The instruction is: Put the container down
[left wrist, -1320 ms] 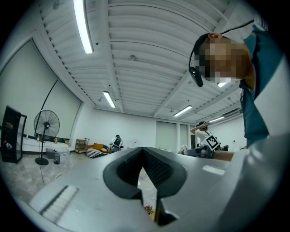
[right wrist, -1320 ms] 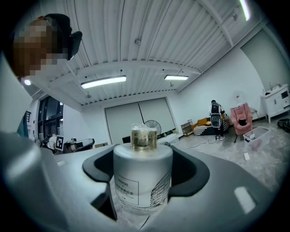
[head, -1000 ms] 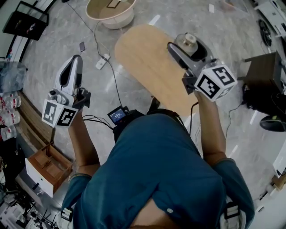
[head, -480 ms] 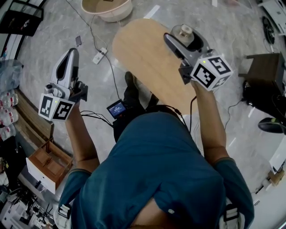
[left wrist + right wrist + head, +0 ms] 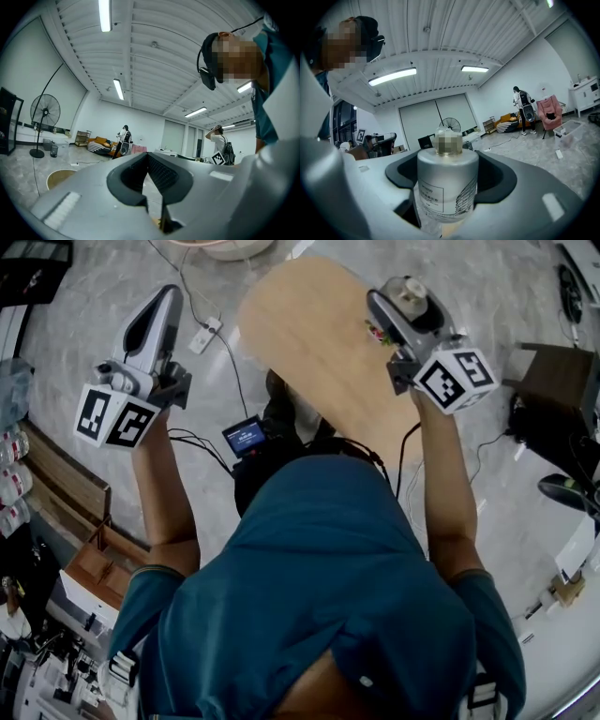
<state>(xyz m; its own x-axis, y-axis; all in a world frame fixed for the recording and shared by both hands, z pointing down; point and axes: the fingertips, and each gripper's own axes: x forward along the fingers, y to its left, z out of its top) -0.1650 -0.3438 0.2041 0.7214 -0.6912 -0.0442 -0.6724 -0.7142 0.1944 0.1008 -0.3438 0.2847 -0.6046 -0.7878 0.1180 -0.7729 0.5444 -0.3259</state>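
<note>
My right gripper is shut on the container, a silver-white cylindrical bottle with a gold cap. It holds the bottle upright above the right side of an oval wooden table. In the right gripper view the container stands between the dark pads, with my right gripper closed around its body. How far the bottle's base is above the tabletop cannot be told. My left gripper is held off the table's left side over the floor. In the left gripper view my left gripper points upward, its jaws together and holding nothing.
A beige basin sits on the floor beyond the table. A white power strip and cables lie left of it. A small screen device hangs at the person's front. A wooden box is at lower left, a dark stand at right.
The person has stepped toward the table. Both grippers have risen in the view. The right one still holds the container, now farther over the tabletop.
</note>
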